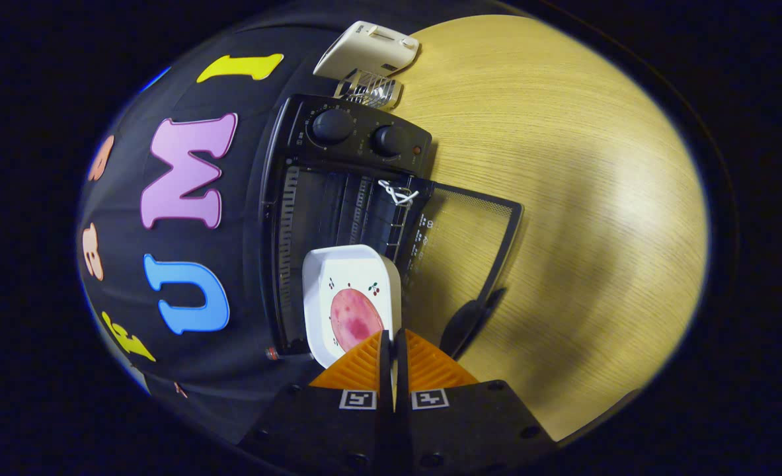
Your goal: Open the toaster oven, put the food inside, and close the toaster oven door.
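Observation:
The view is rolled sideways. A black toaster oven [351, 139] with two knobs stands on the wooden table, its glass door [470, 244] swung fully open and lying flat over the table. My gripper [392, 340] is shut on the rim of a white square plate [354, 271] that carries a round pink slice of food [354, 317]. The plate is tilted with the view and hangs in front of the oven's open cavity [338, 211], where the wire rack shows. A white cord is tied at the door's hinge corner.
A white toaster [367, 49] with a wire rack stands beyond the oven on the wooden table [562, 165]. The black booth wall runs along the oven's back side.

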